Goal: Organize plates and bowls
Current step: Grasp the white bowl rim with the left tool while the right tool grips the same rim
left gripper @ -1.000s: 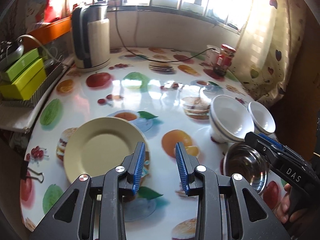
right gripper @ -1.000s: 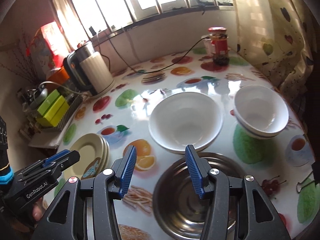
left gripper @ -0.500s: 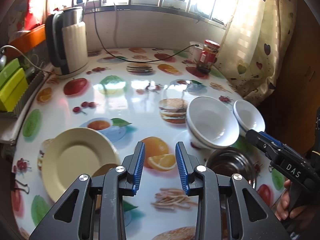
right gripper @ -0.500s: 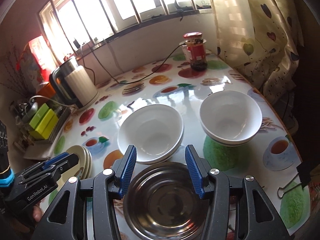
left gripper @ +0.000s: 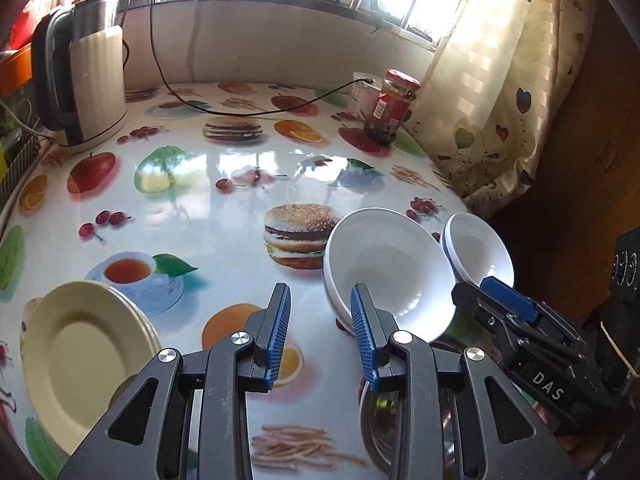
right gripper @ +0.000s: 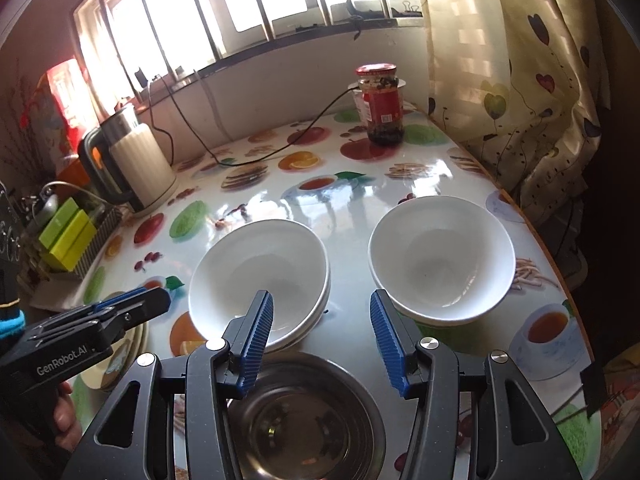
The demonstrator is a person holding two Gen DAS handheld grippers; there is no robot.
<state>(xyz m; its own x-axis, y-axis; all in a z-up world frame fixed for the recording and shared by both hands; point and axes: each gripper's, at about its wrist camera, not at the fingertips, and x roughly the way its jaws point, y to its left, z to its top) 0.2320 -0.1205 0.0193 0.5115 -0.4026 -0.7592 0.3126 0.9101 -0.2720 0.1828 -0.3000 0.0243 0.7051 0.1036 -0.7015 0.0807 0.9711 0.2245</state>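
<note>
A stack of cream plates (left gripper: pixel 80 364) lies at the near left of the table. A stack of larger white bowls (right gripper: pixel 260 276) (left gripper: pixel 384 268) sits mid-table, and a second white bowl stack (right gripper: pixel 440 256) (left gripper: pixel 478 252) sits to its right. A steel bowl (right gripper: pixel 300 420) (left gripper: pixel 384 412) lies nearest me. My left gripper (left gripper: pixel 318 332) is open and empty, above the table between the plates and the larger bowls. My right gripper (right gripper: pixel 320 332) is open and empty, above the steel bowl's far rim. Each gripper shows in the other's view (left gripper: pixel 504 312) (right gripper: pixel 132 304).
An electric kettle (left gripper: pixel 84 68) with its cord stands at the back left. A red-lidded jar (left gripper: pixel 394 106) stands at the back right by the curtain (left gripper: pixel 500 92). Green boxes (right gripper: pixel 66 232) sit in a rack at the left. The table edge (right gripper: pixel 560 280) runs close on the right.
Both grippers have moved right and forward: the plates slid left in the left view, and the bowls came closer. The right gripper's jaws opened wider.
</note>
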